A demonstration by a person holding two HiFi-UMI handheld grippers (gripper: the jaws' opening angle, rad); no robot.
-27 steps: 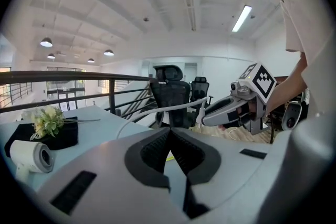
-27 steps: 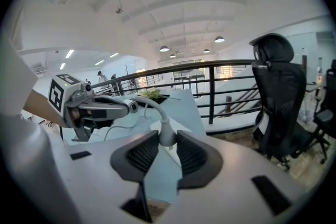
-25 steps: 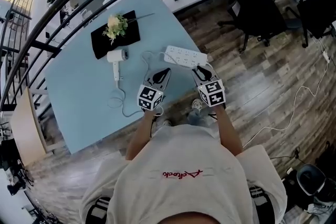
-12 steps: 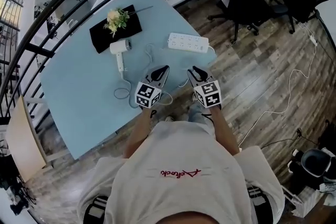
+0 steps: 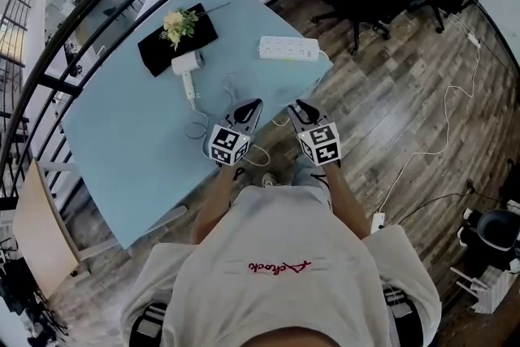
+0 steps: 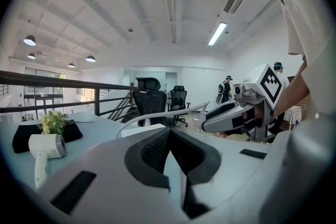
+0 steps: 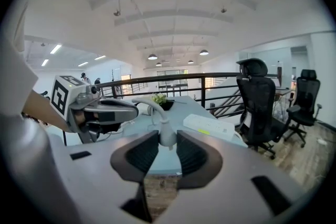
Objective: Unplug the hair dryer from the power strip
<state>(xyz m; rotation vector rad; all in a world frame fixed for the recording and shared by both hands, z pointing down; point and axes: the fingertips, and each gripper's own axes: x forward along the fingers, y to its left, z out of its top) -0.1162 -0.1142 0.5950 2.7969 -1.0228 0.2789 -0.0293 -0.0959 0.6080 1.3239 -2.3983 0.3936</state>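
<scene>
- 2 grippers have drawn back from the power strip (image 5: 288, 49) toward the person in the last second.
- Right gripper (image 5: 301, 107) comes away clamped on the white plug (image 7: 167, 134), cord (image 7: 149, 106) trailing. I judge the plug out of the strip, which now sits at its 12 o'clock.
- Left gripper (image 6: 169, 131) is pinched closed on nothing.
- Hair dryer (image 5: 187, 65) lies on the table (image 5: 122, 134), at 11 o'clock from the left gripper.

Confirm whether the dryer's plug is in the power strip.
No, the right gripper holds the plug in its jaws, apart from the power strip.
</scene>
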